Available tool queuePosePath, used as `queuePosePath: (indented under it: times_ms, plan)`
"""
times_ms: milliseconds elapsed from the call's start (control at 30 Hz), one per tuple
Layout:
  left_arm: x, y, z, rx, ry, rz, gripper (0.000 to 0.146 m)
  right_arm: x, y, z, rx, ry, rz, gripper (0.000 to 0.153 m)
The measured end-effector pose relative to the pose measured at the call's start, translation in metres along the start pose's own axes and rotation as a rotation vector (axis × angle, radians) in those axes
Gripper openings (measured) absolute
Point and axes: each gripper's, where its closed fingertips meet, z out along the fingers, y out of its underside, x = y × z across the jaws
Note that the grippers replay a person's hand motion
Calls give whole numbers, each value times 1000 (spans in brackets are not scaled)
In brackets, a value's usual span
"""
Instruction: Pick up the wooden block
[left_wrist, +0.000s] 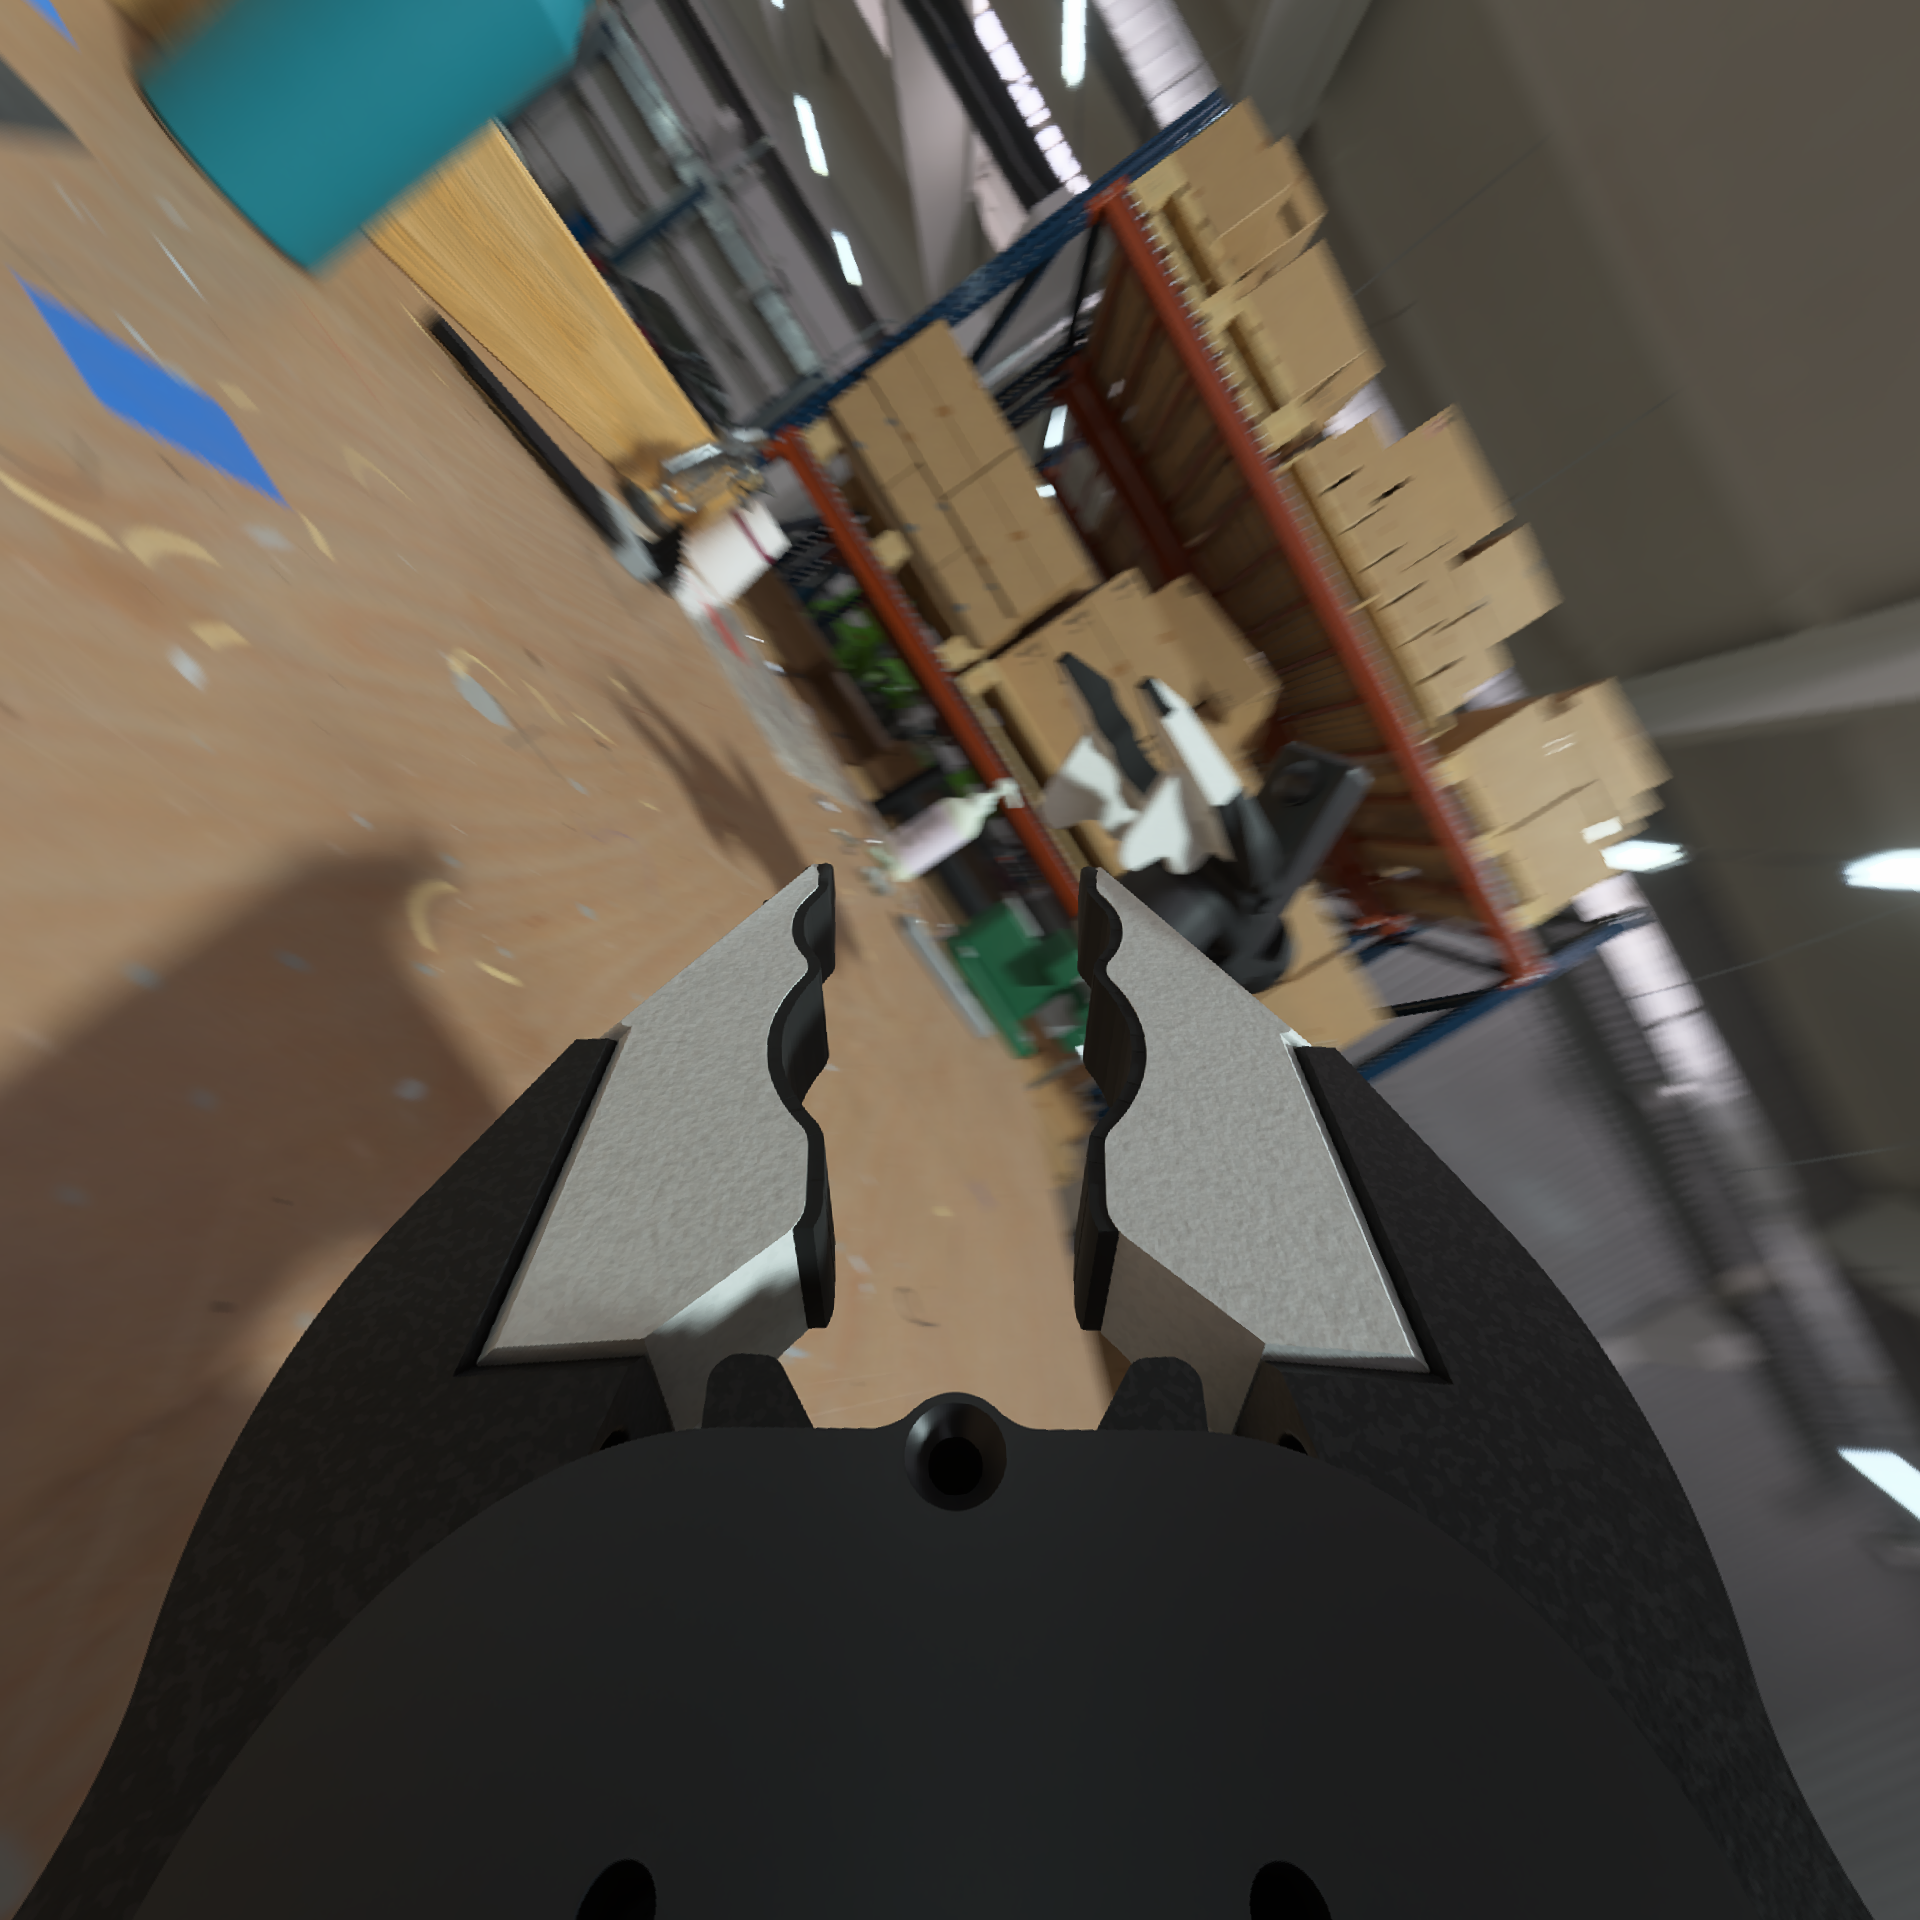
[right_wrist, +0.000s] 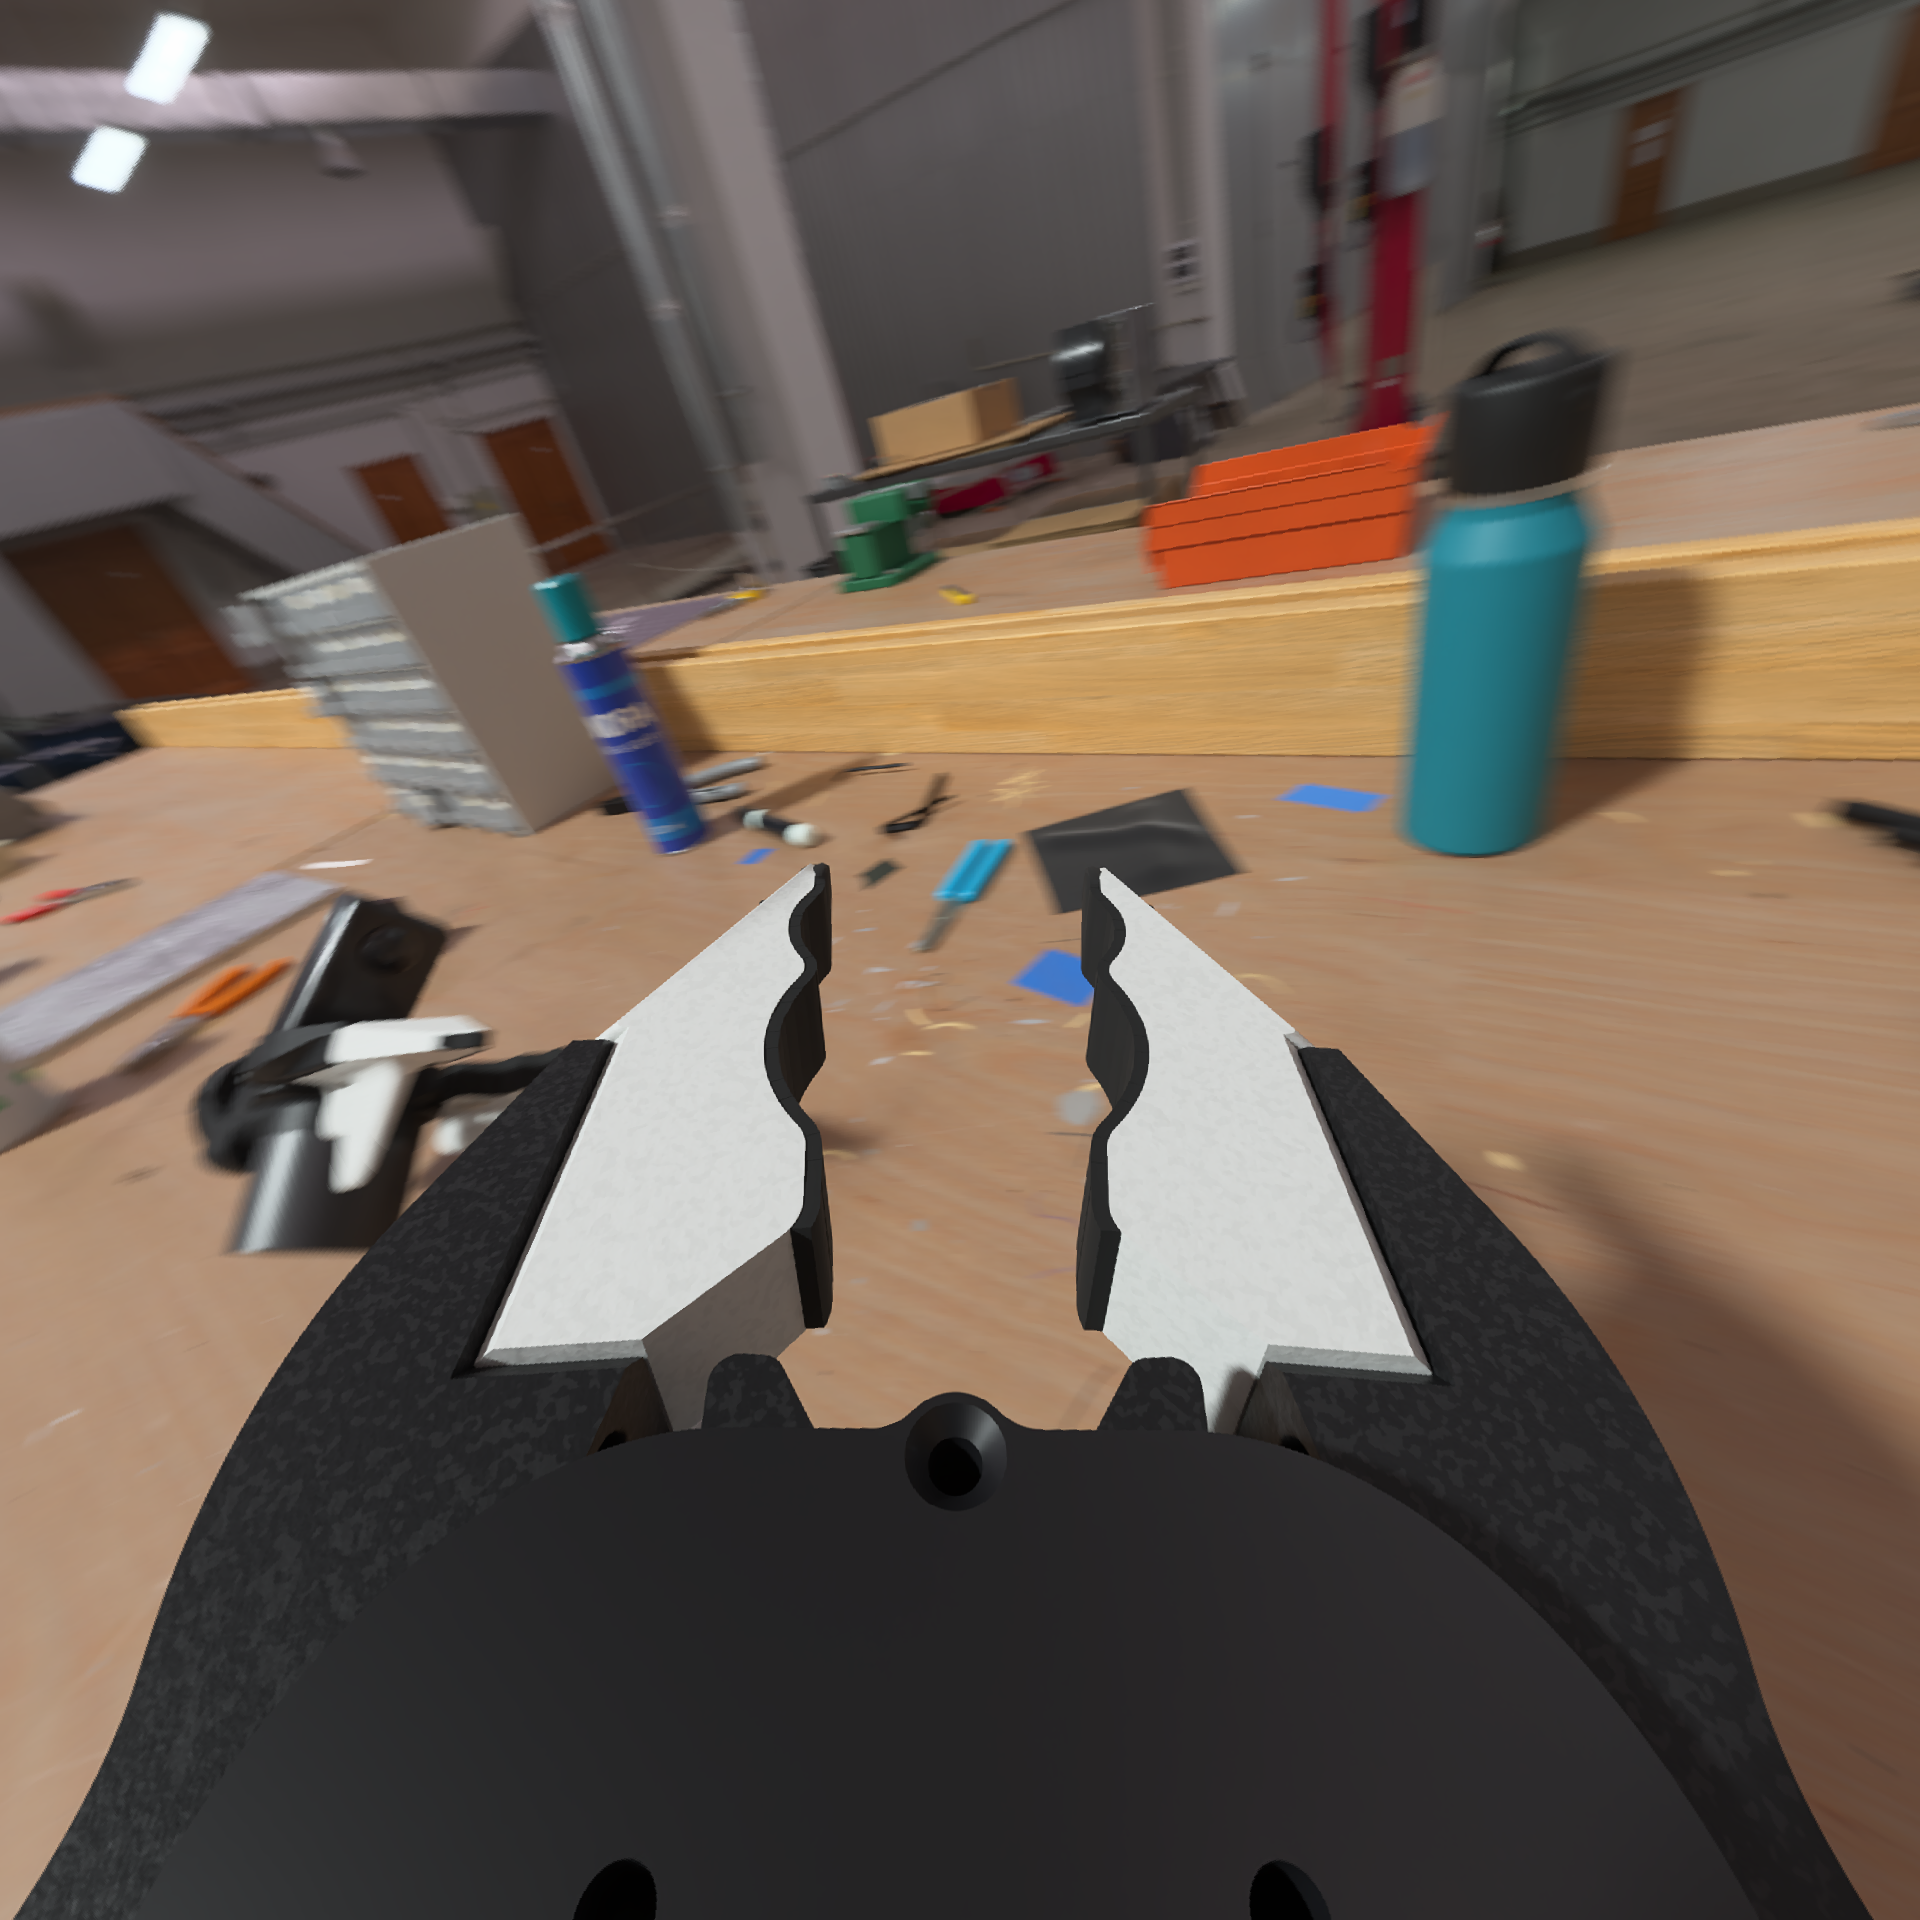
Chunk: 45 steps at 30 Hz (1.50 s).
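A long light wooden block (right_wrist: 1039, 675) lies across the back of the workbench, far ahead of my right gripper (right_wrist: 956, 883), which is open, empty and low over the bench. The left wrist view is rolled sideways. There the block (left_wrist: 520, 301) runs along the bench's far side, well ahead and to the left of my left gripper (left_wrist: 956, 894), which is open and empty above the bench. Each gripper shows in the other's view: the right one (left_wrist: 1174, 790) beyond the left fingertips, the left one (right_wrist: 343, 1081) at the left.
A teal bottle (right_wrist: 1496, 665) with a black cap stands in front of the block at the right, and shows in the left wrist view (left_wrist: 343, 114). A blue spray can (right_wrist: 623, 727), a grey drawer cabinet (right_wrist: 416, 696), a black sheet (right_wrist: 1132, 842), a blue-handled tool (right_wrist: 966, 883) and scraps lie about. Orange slabs (right_wrist: 1288, 509) sit behind.
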Motion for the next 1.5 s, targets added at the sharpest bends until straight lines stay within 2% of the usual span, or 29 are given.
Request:
queuePosePath:
  times_ms: [133, 233, 300, 333, 433, 533, 600, 667, 767, 867, 933, 1067, 1133, 1233, 1300, 1400, 1500]
  plan:
    - [-8, -22, -14, 24, -269, 363, 46, -55, 34, 22, -28, -223, 119, 48]
    - [6, -71, -43, 189, -395, 489, 48, -77, 71, 35, -113, -316, 229, 49]
    - [31, -125, -84, 380, -465, 590, 48, -81, 86, 40, -172, -340, 261, 51]
    - [43, -154, -113, 473, -555, 657, 48, -79, 90, 41, -181, -334, 261, 51]
    - [59, -221, -207, 614, -935, 777, 49, -70, 96, 41, -182, -301, 227, 50]
    - [32, -244, -292, 513, -1292, 769, 54, -65, 101, 42, -197, -293, 211, 49]
    - [-5, -240, -343, 390, -1499, 668, 54, -67, 104, 43, -208, -301, 213, 49]
    - [-32, -238, -384, 374, -1651, 588, 51, -69, 108, 45, -226, -303, 209, 49]
    - [-64, -234, -415, 319, -1759, 518, 47, -71, 112, 45, -238, -301, 198, 48]
    - [-90, -222, -432, 218, -1856, 380, 55, -72, 111, 45, -235, -300, 204, 47]
    - [-102, -213, -440, 183, -1904, 345, 58, -71, 111, 45, -233, -295, 214, 47]
    - [-125, -193, -451, 72, -1970, 246, 59, -68, 111, 46, -231, -281, 250, 46]
    - [-129, -189, -453, 59, -1978, 224, 53, -69, 112, 45, -234, -285, 261, 46]
    - [-119, -199, -443, 123, -1900, 263, 47, -69, 113, 44, -237, -284, 246, 46]
    - [-96, -218, -425, 237, -1816, 370, 47, -70, 114, 44, -242, -282, 229, 45]
    - [-47, -244, -366, 383, -1524, 531, 47, -73, 117, 45, -251, -286, 210, 45]
    - [12, -243, -261, 431, -971, 622, 47, -80, 118, 46, -250, -310, 207, 45]
